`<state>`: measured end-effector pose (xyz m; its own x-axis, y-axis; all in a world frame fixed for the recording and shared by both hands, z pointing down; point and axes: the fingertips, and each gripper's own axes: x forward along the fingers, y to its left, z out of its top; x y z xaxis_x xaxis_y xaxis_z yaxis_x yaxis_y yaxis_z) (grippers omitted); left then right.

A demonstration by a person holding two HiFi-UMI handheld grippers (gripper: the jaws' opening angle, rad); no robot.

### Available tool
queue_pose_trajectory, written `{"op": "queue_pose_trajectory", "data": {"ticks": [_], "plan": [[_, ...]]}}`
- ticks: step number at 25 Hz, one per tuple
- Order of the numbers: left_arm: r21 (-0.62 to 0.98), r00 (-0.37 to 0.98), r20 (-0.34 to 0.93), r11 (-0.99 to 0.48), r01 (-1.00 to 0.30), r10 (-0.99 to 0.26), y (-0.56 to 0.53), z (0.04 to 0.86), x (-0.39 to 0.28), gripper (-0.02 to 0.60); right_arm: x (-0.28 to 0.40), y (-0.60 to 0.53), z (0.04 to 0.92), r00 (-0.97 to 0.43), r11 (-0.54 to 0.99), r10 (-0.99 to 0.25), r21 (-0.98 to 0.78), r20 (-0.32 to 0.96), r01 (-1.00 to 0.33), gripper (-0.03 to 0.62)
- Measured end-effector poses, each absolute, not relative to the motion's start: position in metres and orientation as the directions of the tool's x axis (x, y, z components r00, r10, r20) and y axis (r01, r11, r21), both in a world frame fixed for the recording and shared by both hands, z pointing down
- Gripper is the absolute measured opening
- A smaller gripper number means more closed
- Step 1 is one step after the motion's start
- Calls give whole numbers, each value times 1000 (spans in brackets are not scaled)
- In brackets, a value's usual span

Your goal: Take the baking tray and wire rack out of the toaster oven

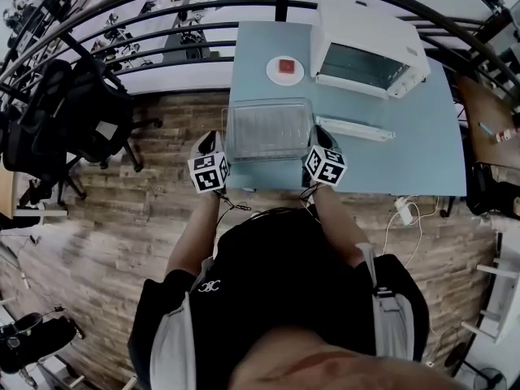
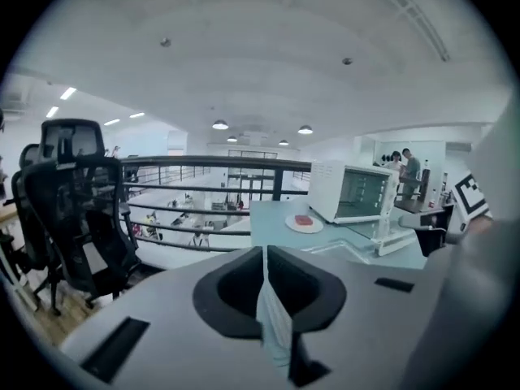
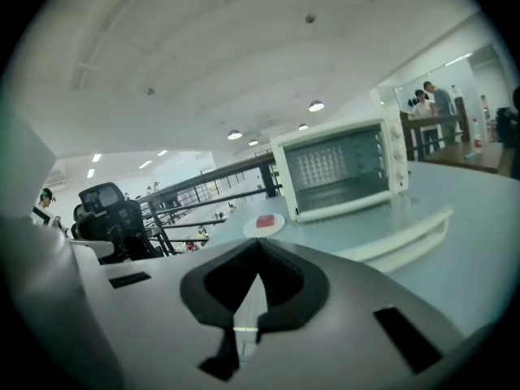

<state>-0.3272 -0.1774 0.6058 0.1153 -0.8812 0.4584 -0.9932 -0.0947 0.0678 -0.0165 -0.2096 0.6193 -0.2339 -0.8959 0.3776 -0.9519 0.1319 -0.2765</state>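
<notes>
The baking tray (image 1: 268,128), pale and shallow, hovers over the near edge of the blue table (image 1: 406,161). My left gripper (image 1: 225,149) is shut on its left rim and my right gripper (image 1: 314,145) on its right rim. The left gripper view shows a thin sheet edge (image 2: 275,325) pinched between the closed jaws (image 2: 266,292). The right gripper view shows the same, a thin rim (image 3: 243,314) clamped in its jaws (image 3: 249,299). The white toaster oven (image 1: 370,55) stands at the table's back right, its glass front (image 3: 337,169) facing me. I cannot make out a wire rack.
A white plate with a red piece (image 1: 284,70) sits left of the oven. A long white part (image 1: 354,128) lies flat before the oven. A black railing (image 1: 162,31) runs behind the table. Office chairs (image 1: 73,112) stand left, a plug and cable (image 1: 404,211) hang front right.
</notes>
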Motion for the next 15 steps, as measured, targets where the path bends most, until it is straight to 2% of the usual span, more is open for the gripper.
{"op": "queue_pose_trajectory", "data": {"ticks": [7,10,15], "plan": [[48,237,303,-234,-971,-923,-187,522,-280,15,-48,-218,503,-374,367,-926,-101,56,-925,2],[62,267,235,-259,-964,-935,-188,489,-267,15,-49,-219,471,-399,396,-917,-124,2,-910,2],[6,278,154,-281,-960,-948,-183,443,-253,15,-47,-212,444,-404,403,-914,-120,-17,-907,2]]}}
